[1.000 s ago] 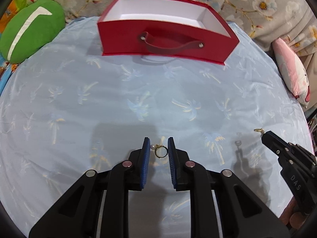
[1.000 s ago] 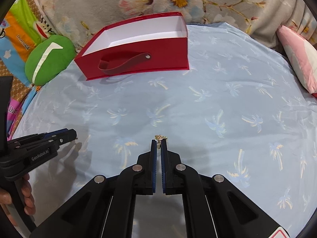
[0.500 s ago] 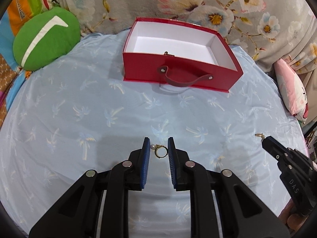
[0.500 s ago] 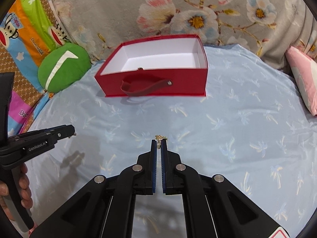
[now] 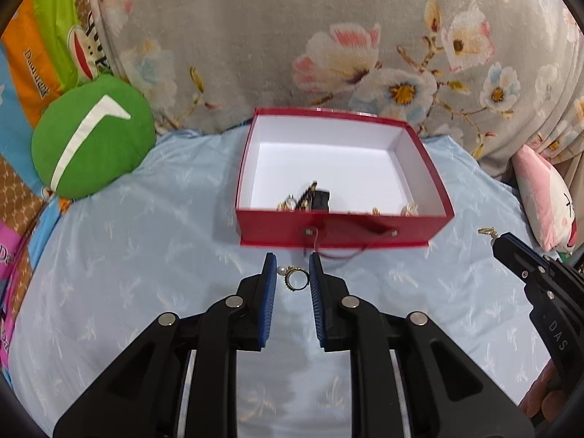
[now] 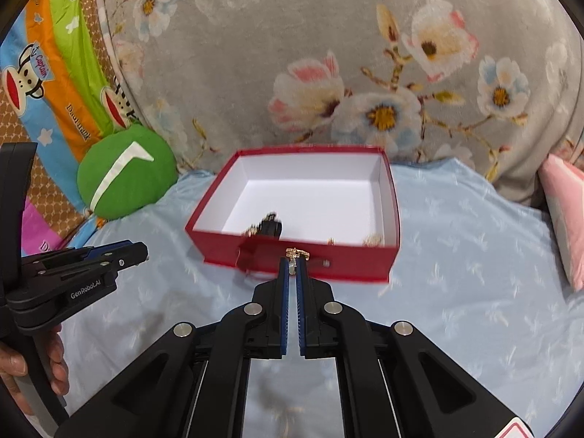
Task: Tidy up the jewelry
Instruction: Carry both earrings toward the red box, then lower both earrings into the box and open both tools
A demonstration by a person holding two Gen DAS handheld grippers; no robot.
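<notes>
Left tongs (image 5: pixel 292 273) grip one gold ring (image 5: pixel 295 278) (pearl attached) between blue pads, jaws part open. Right tongs (image 6: pixel 292 268) are clamped on one gold trinket (image 6: pixel 297 254), jaws nearly closed. Both sets hover level before one red box (image 5: pixel 343 233), which holds several jewelry pieces (image 5: pixel 310 199), on the blue bedsheet (image 5: pixel 127 273).

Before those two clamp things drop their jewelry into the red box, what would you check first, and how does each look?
1. Left gripper holds the gold ring: ok.
2. Right gripper is clamped on the small gold piece: ok.
3. Red box is open: ok.
4. Free floor space inside; a few pieces sit near the front wall: ok.
5. Tips are over the box: not ok, both are short of the front wall.
6. How firm the ring grip is: cannot tell.
</notes>
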